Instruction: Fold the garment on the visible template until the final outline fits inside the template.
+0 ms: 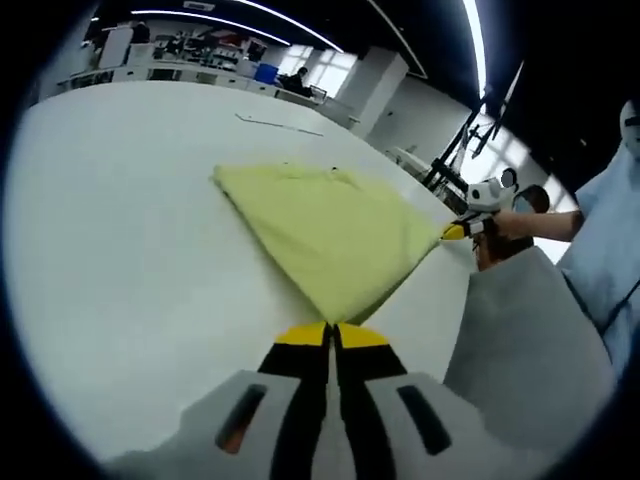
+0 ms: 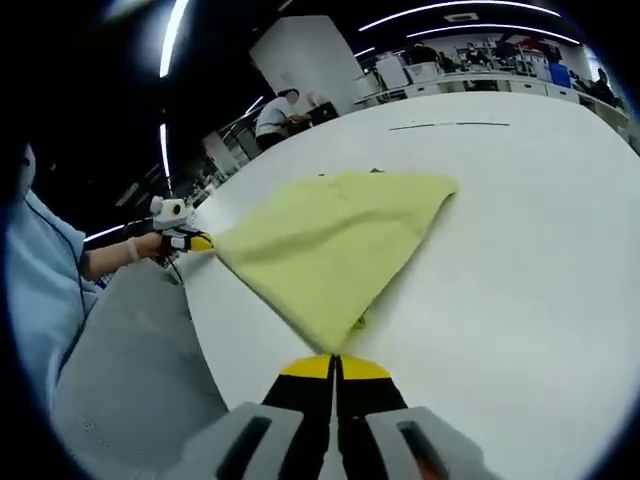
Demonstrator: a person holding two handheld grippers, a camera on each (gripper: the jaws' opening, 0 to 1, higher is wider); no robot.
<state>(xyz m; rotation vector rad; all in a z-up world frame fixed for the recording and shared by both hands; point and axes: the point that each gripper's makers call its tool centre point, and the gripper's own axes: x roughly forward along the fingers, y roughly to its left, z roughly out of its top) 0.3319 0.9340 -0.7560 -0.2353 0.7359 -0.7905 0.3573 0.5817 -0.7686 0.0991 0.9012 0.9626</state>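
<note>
The pale yellow cloth garment is folded once — each corner pinched by left gripper and right gripper; further folding is judged needed.

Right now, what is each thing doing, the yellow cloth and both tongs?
Yellow cloth: lying partly folded on the white table, two corners pinched.
Left tongs: shut on one cloth corner.
Right tongs: shut on another cloth corner.

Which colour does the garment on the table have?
Pale yellow garment without any pattern, seen best in the right gripper view.
</note>
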